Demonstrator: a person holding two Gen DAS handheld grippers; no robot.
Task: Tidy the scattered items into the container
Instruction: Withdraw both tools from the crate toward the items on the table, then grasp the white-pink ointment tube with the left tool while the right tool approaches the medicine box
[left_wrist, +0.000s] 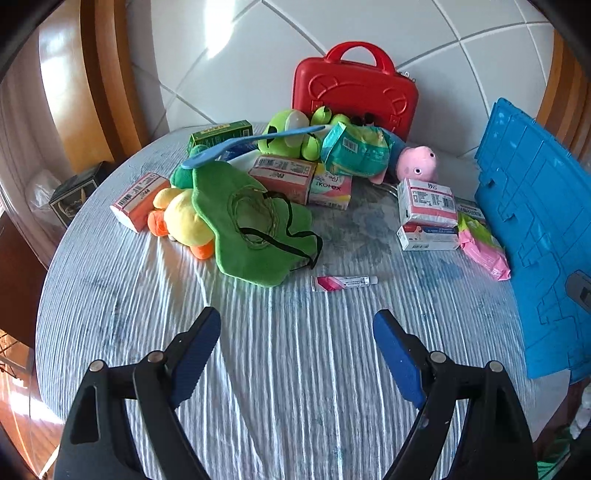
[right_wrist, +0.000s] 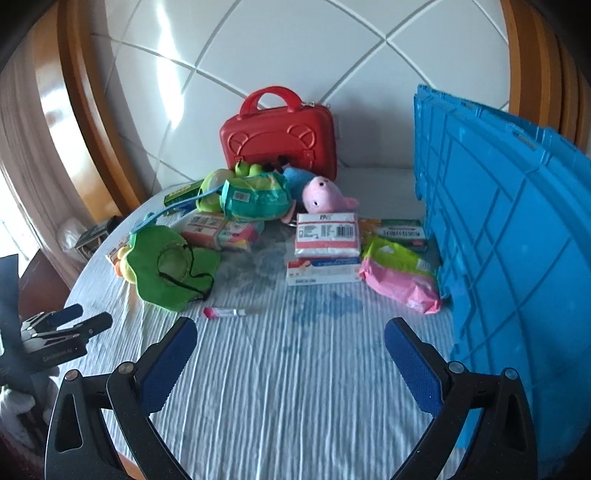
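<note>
Meanwhile both tongs, left (left_wrist: 297, 332) and right (right_wrist: 291, 339), tilt downward over the tablecloth (left_wrist: 295, 369), spread wide and empty.

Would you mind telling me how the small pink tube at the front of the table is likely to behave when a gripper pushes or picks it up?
The small pink tube lies flat alone on the ribbed tablecloth, so it looks light. Being round, it may roll if nudged sideways. It is slim, so wide pads could slip off.
</note>
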